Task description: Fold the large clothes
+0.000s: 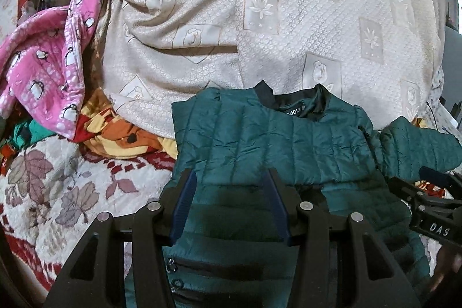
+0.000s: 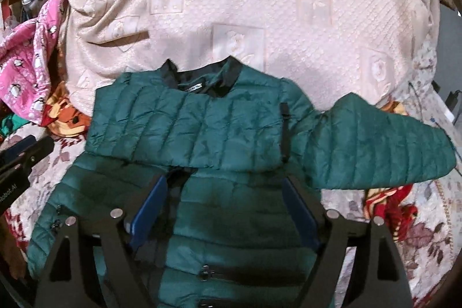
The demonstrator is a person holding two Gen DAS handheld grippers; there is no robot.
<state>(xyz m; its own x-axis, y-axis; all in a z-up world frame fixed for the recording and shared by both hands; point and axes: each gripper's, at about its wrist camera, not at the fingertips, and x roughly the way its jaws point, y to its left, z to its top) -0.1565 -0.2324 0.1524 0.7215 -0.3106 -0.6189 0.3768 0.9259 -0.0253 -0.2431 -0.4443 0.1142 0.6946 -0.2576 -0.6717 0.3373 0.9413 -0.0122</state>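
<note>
folding stood mid-way: both claws, left claw and right claw, hung released above the green puffer jacket; the sleeve right of the right claw needed folding in next.

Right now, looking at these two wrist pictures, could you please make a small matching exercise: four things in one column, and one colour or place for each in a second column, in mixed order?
Things:
1. puffer jacket
2. penguin blanket
3. jacket collar
4. unfolded sleeve

Colour or place:
A. pink, at the left edge
B. black
C. dark green, lying in the middle of the bed
D. stretched out to the right of the jacket body

Right pairs: 1-C, 2-A, 3-B, 4-D
</note>
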